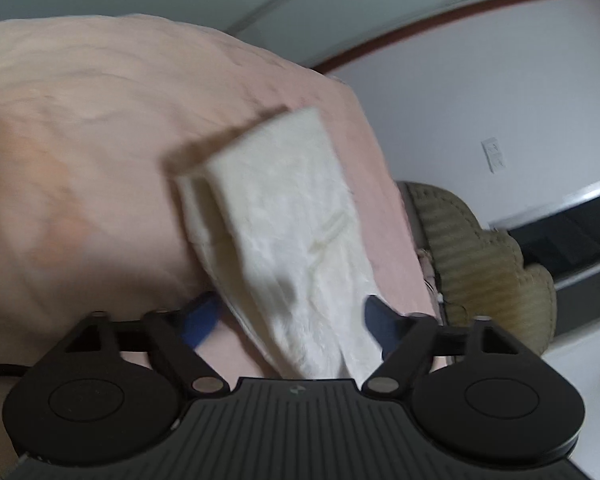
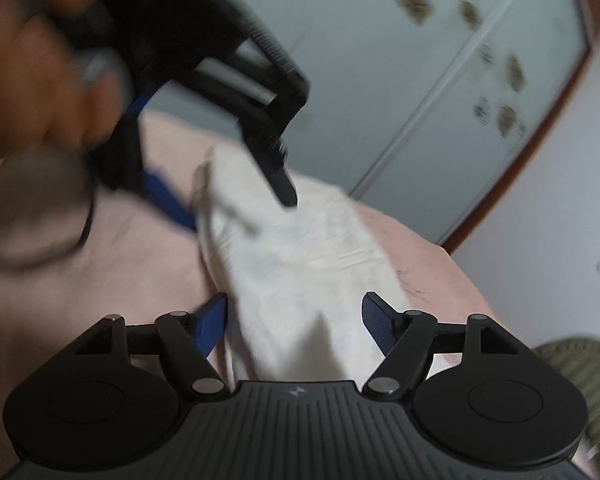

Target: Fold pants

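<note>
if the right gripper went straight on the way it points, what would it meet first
Most likely the folded white pants, lying between the open fingers of the right gripper on the pink bed cover. Blur leaves depth uncertain.

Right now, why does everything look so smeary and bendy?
Left wrist view: the folded white pants are motion-smeared, and the fisheye bends the wall trim. Right wrist view: the left gripper and the hand holding it blur most; the right gripper stays sharp.
</note>
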{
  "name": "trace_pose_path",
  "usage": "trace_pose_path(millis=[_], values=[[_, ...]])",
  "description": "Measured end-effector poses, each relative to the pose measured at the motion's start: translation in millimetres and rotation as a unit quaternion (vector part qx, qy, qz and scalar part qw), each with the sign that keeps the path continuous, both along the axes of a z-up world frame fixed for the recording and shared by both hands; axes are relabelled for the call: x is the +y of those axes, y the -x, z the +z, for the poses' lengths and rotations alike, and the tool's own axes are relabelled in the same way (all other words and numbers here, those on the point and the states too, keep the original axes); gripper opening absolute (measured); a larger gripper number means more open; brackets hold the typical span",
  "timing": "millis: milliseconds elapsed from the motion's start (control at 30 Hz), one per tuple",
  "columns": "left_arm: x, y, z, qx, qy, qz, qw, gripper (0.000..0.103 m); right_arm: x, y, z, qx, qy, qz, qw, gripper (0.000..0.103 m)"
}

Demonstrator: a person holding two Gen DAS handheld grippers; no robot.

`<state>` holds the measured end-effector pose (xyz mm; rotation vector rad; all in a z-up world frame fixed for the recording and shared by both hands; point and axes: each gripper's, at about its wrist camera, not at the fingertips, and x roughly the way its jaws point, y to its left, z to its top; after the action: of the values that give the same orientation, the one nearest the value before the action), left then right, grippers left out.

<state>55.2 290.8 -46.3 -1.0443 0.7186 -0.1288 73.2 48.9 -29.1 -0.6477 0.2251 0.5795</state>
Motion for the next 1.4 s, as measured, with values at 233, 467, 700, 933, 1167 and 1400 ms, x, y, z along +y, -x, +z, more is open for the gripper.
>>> trace_pose_path(millis=[233,467,700,933,1167,1400], values=[[-0.8,-24.3,-4.4,-0.011,0.005,0.046,0.9989,0.088,-40.1,-22.4,30.5,0.154,-0.117,0.039,0.98,0.073],[-12.7,-39.1,2.3,-0.018,-0.049,0.044,0.9976,0.088,-60.2,-46.8,48.8,0.18,-0.181,-0.003,0.967,0.073],[-41.7,-37.8,15.4,-0.027,-0.194,0.015,0.9806,0.085,-73.8,-72.2,-1.2,0.259,-0.22,-0.072,0.938,0.081],[-87.2,-39.3,17.5,-0.025,-0.376,-0.015,0.9262,0.087,-84.8,-62.7,-3.5,0.248,-0.216,-0.09,0.94,0.103],[-98.0,-32.5,10.3,-0.036,-0.431,-0.022,0.9016,0.097,-76.9,-67.9,-5.0,0.253,-0.218,-0.091,0.938,0.103],[-101.5,-29.5,8.4,-0.035,-0.439,-0.021,0.8974,0.103,-78.8,-72.5,-4.9,0.259,-0.222,-0.089,0.936,0.103]])
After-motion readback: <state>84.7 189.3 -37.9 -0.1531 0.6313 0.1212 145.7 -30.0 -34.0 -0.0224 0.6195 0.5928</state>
